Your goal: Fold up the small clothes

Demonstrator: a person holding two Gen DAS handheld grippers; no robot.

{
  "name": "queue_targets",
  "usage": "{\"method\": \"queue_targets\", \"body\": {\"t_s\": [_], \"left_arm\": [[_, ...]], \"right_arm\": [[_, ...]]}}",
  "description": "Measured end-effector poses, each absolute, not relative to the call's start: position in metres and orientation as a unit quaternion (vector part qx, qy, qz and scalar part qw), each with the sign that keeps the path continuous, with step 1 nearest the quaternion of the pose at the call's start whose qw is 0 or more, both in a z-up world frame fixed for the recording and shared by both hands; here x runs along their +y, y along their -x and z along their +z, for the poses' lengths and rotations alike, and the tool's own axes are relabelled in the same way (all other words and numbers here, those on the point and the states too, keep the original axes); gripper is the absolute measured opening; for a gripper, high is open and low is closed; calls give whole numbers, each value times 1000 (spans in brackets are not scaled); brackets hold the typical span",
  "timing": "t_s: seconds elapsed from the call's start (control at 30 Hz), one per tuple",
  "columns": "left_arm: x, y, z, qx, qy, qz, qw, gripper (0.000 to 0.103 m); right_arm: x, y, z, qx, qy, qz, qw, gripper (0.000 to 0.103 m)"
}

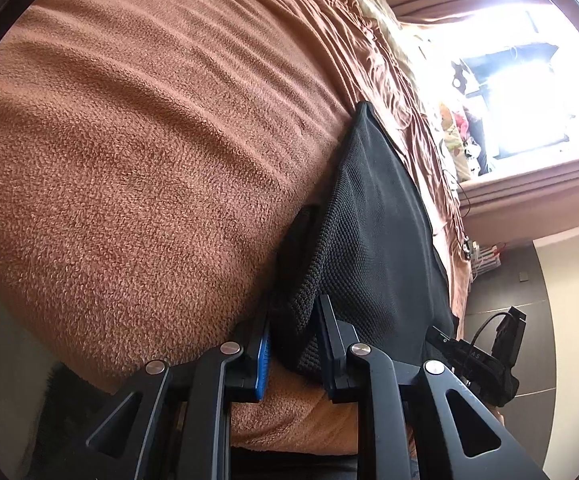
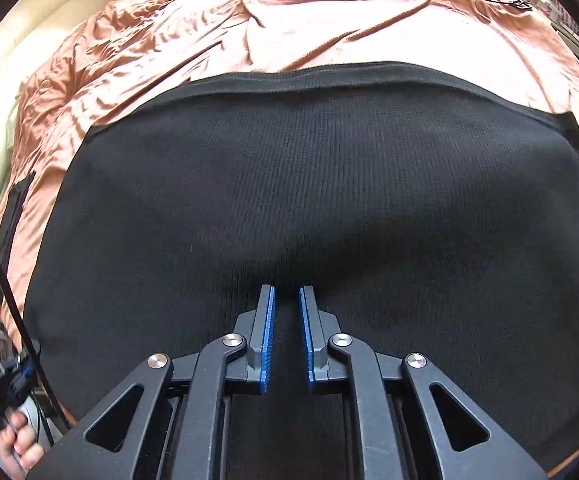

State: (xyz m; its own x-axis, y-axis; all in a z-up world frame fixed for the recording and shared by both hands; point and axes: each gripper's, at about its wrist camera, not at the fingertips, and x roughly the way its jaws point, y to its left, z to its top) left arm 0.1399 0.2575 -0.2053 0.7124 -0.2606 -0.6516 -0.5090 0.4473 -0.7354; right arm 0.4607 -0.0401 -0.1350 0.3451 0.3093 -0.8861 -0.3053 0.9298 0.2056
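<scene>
Blue-padded left gripper (image 1: 293, 344) pinches the black knit garment (image 2: 309, 200) edge at lower centre, right gripper (image 2: 287, 320) narrowly parted above it; lift both corners evenly.

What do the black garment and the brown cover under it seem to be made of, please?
The black garment looks like a matte knit, judging by its fine ribbed, waffle-like texture. The brown cover looks like soft fleece or terry, with a nubby, fuzzy pile. Exact fibres cannot be told.

Your left gripper (image 1: 295, 330) has its fingers (image 1: 263, 350) clamped on the black knit garment (image 1: 369, 220). Garment lies on the brown fleece blanket (image 1: 149, 140).
</scene>
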Motion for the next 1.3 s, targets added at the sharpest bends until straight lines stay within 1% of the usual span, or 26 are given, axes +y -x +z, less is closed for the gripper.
{"method": "queue_targets", "body": {"t_s": [0.27,0.33,0.7,0.83,0.97,1.3], "left_arm": [[259,-139,-206,371,533,88,755,23],[259,-140,-206,369,538,90,753,21],[262,-139,-211,360,569,94,733,10],[263,-139,-210,350,595,80,719,8],[264,-137,-194,320,605,49,727,8],[257,-160,-146,266,614,-55,741,8]], "right_arm": [[-32,-511,-143,533,-26,186,825,9],[-31,-520,-144,529,-27,188,827,7],[-12,-556,-147,512,-8,182,839,5],[-11,-542,-132,502,-9,191,843,5],[-17,-517,-124,501,-15,211,840,5],[-41,-450,-154,552,-44,230,801,6]]}}
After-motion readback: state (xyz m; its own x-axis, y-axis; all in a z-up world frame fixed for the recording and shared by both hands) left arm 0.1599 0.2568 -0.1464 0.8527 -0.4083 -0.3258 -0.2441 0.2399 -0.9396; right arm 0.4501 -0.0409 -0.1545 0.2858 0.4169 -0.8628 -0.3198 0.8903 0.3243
